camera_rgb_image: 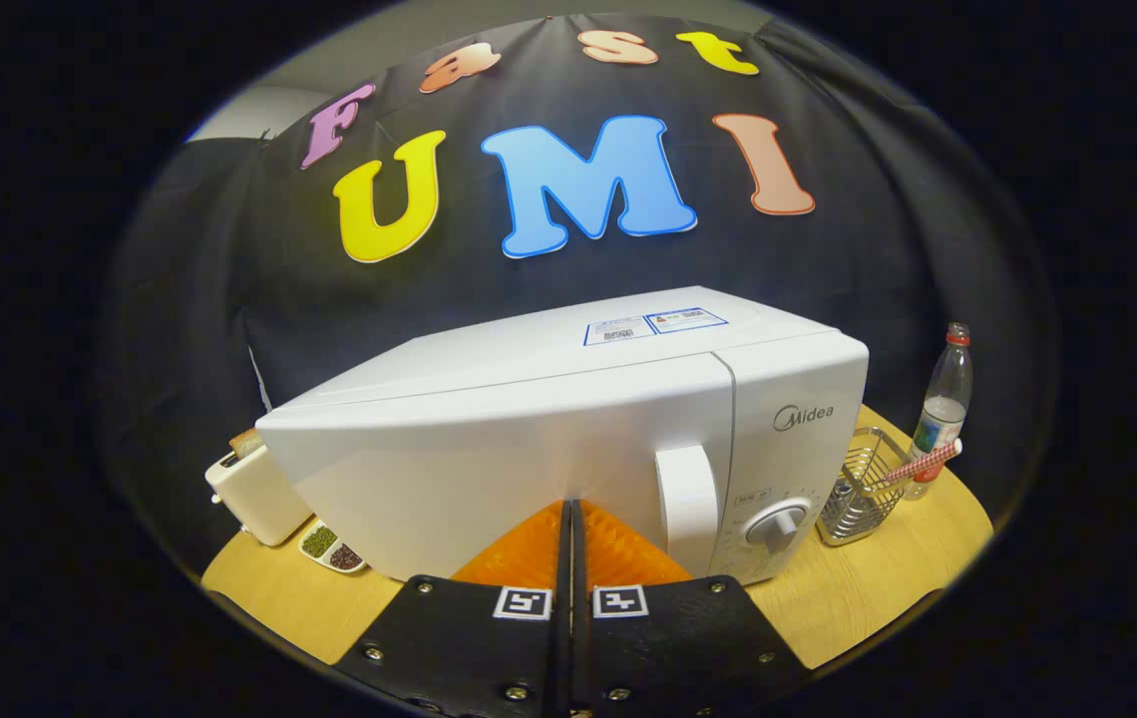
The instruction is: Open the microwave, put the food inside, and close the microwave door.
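The claw (pixel 569 509) is being held clenched, with its two fingers pressed together and nothing being grasped between them. The fingertips (pixel 529 543) are being pointed straight at the front of the microwave (pixel 529 439), and they are seen very near its door (pixel 489 469); whether the door is being touched cannot be told. The door is being kept closed. Its handle (pixel 688 507), a white vertical bar, is standing just to the right of the fingertips, and the round knob (pixel 776 523) of the control panel is being seen a little further to the right. A label (pixel 653 325) is being carried on the top of the microwave, beyond the fingers.

The microwave is being supported by a wooden table (pixel 858 598). To the left of the claw, beside the left end of the microwave, a white toaster (pixel 254 494) is standing with a slice of bread (pixel 246 441) showing at its top. Just in front of the toaster, a small dish (pixel 331 547) with two compartments is lying, and dark and greenish grains are being held in it. To the right of the claw, past the control panel, a wire basket (pixel 860 486) is standing near the microwave, and a stick with a red and white pattern (pixel 920 465) is leaning out of it. Just behind the basket, a clear bottle (pixel 944 404) with a red cap is standing upright.
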Demonstrator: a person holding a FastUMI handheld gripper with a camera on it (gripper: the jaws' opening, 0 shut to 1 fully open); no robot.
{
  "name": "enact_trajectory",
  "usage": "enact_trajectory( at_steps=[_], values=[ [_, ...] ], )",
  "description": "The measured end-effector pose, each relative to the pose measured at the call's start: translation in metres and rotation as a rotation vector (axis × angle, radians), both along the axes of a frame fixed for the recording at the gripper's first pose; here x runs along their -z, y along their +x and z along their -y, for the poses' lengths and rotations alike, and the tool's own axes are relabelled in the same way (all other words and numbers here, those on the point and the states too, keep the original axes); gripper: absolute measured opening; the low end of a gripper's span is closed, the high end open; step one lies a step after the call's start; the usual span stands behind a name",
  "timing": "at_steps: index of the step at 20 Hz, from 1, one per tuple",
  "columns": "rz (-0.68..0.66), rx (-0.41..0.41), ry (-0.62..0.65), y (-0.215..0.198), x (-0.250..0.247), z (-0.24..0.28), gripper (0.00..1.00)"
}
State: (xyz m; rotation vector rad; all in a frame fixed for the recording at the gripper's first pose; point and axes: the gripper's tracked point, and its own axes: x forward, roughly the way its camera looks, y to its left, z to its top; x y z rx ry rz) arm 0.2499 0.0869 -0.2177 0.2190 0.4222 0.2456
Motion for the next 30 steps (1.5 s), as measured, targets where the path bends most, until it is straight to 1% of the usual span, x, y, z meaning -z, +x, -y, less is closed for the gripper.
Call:
enact_trajectory(
  at_steps=[2, 5, 9, 15, 21, 30],
  values=[
    [0.003, 0.004, -0.022, -0.001, 0.0, 0.002, 0.01],
    [0.026, 0.01, -0.027, -0.009, -0.015, 0.005, 0.01],
    [0.081, 0.023, -0.058, -0.031, -0.044, 0.013, 0.01],
    [0.161, 0.062, -0.076, -0.079, -0.093, 0.026, 0.01],
    [0.211, 0.09, -0.097, -0.13, -0.118, 0.032, 0.01],
    [0.238, 0.109, -0.142, -0.215, -0.129, 0.034, 0.01]
  ],
)
